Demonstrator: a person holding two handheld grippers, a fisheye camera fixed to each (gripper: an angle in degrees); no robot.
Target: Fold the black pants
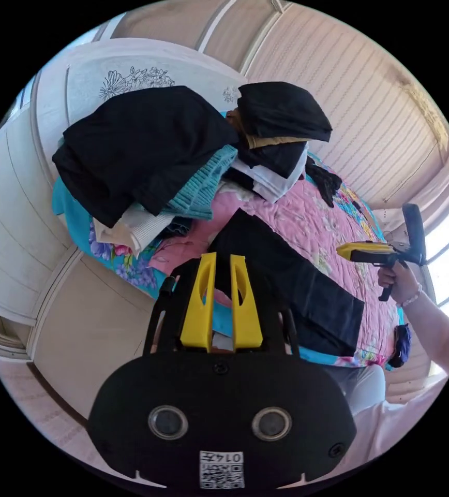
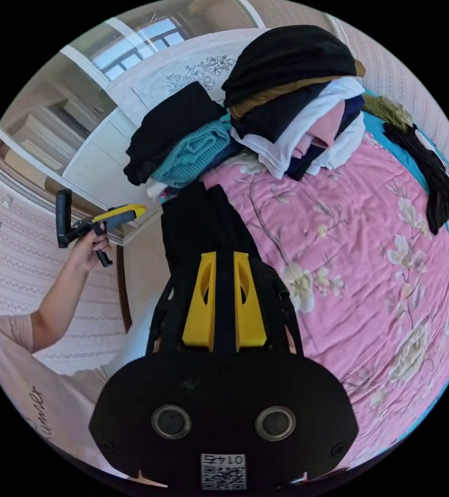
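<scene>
Bed with pink floral quilt [image 2: 369, 269]. On it: folded black pants [image 2: 198, 222] at 11 o'clock near the edge; two piles of folded clothes [image 2: 286, 98] at 12 o'clock; a dark garment [image 2: 439, 181] at 2 o'clock.

A home bedroom: floral quilted bed [image 2: 369, 248], carved headboard [image 2: 193, 70].

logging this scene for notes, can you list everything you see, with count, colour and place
folded black pants: one, black, flat near the bedspread's edge
pink floral quilted bedspread: one, pink, covering the bed
piles of folded clothes: two, black, teal, white, tan, by the headboard
dark knitted item: one, black, on the bedspread's far side
white carved headboard: one, white, behind the piles
left hand-held gripper: one, yellow jaws, apart, empty
right hand-held gripper: one, yellow jaws, apart, empty
</scene>
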